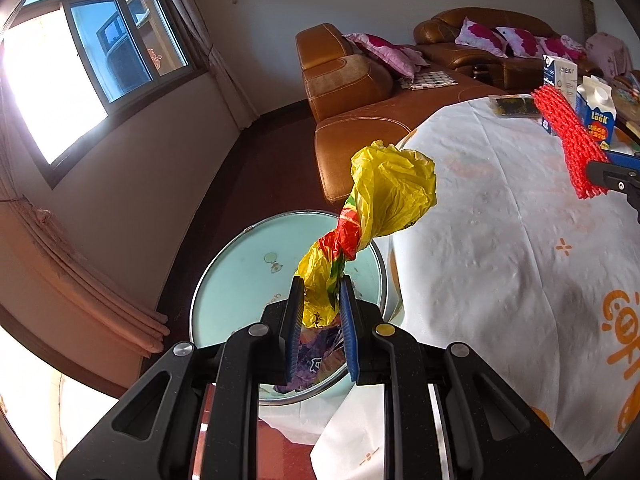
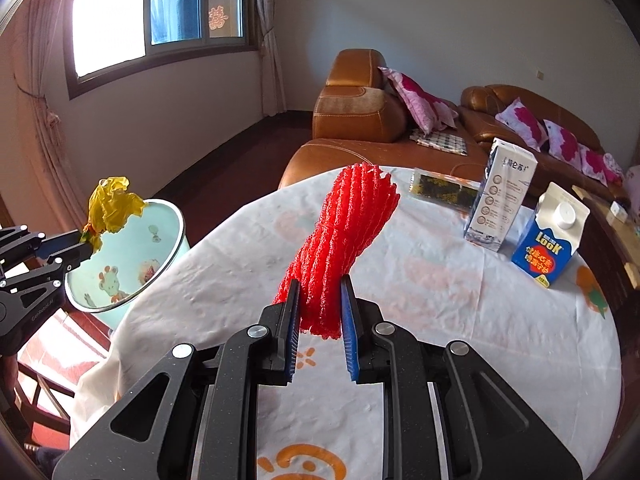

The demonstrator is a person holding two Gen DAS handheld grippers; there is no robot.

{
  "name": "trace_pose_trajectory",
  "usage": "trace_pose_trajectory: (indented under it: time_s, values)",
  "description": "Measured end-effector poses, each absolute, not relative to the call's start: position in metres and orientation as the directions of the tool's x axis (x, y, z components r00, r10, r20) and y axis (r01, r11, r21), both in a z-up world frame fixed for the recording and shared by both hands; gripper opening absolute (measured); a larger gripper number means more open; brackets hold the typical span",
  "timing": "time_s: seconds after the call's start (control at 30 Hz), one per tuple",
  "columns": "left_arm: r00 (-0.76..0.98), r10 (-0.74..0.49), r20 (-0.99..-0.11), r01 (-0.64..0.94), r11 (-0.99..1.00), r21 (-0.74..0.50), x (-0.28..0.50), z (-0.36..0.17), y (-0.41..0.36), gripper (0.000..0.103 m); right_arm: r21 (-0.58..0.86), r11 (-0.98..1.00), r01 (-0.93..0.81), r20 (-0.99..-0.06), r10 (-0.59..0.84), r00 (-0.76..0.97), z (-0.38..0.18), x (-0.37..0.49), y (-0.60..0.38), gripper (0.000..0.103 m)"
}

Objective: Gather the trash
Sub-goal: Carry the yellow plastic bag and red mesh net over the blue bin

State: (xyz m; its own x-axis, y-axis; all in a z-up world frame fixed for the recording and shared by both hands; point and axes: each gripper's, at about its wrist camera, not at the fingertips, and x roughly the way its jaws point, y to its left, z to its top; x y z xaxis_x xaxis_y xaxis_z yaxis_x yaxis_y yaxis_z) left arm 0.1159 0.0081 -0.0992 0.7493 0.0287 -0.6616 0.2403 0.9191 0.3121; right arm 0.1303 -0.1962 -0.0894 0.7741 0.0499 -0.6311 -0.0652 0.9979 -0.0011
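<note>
The yellow plastic bag [image 1: 384,196] is clamped in the left gripper [image 1: 320,320] directly above the open bin [image 1: 208,280] beside the worktop [image 1: 500,260] edge, while the red foam net [image 2: 344,240], clamped in the right gripper [image 2: 320,320], is held farther away over the worktop.

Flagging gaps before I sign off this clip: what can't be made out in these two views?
- Left wrist view: inside of the pale green round bin, partly covered by the crumpled yellow plastic bag and the left gripper.
- Left wrist view: right gripper, cut off by the frame edge.
- Right wrist view: small print on the tall white carton, too small.
</note>
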Motion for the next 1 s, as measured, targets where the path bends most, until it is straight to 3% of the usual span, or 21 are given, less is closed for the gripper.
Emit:
trace_pose_trajectory:
  time_s: [1.0]
  values:
    - [0.755,0.065,-0.653,0.202,0.924,0.326,0.112,-0.096,0.021,0.018,-0.041,0.987,-0.155,-0.611,0.098,0.786,-0.083,0.124,-0.155,0.019]
